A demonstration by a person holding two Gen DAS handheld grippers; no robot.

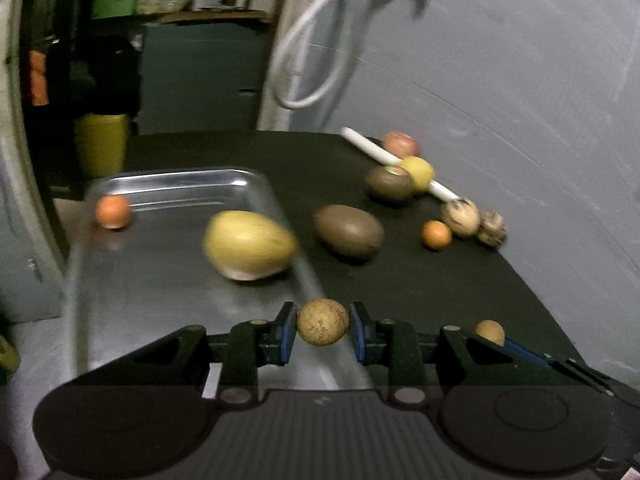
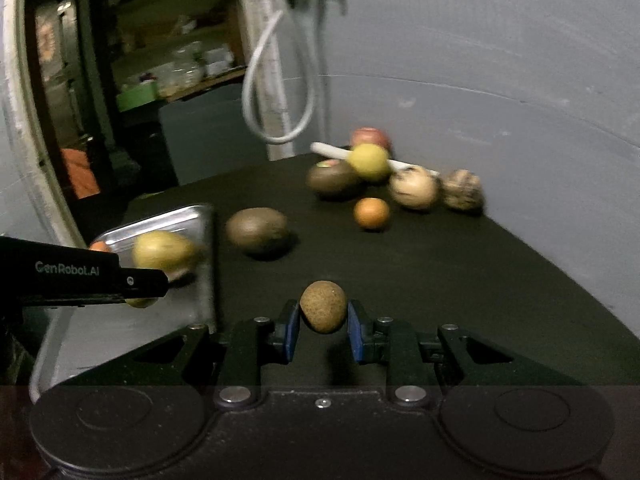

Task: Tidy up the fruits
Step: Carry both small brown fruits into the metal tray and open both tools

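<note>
1. Two grippers show, each clamped on a small fruit: the left gripper [image 1: 323,328] pinches a round tan fruit [image 1: 322,322] between its blue pads, and the right gripper [image 2: 323,316] pinches a browner speckled fruit [image 2: 323,307] the same way.
2. Both pictures are smeared, so skins and markings on the far fruit are hard to make out.
3. In the right wrist view the left gripper's black body hides part of the metal tray [image 2: 160,220] and most of the small orange fruit in it; the tray's near end is cut off below.
4. In the left wrist view only the top of the right gripper's fruit peeks over the black frame at lower right.
5. The tray [image 1: 180,176] sits at the left edge of the bench [image 1: 400,280], holding a large yellow mango [image 1: 250,245] and a small orange [image 1: 114,211] near its far left corner.
6. A brown oval fruit [image 1: 349,230] lies on the bench just right of the tray.
7. Near the far right edge sits a cluster: another brown fruit [image 1: 390,183], a yellow ball-like fruit [image 1: 418,172], a reddish apple [image 1: 400,143], a second small orange [image 1: 437,234] and two pale mottled fruits [image 1: 461,217] (touching each other), with a white stick [image 1: 372,148] lying across them.
</note>
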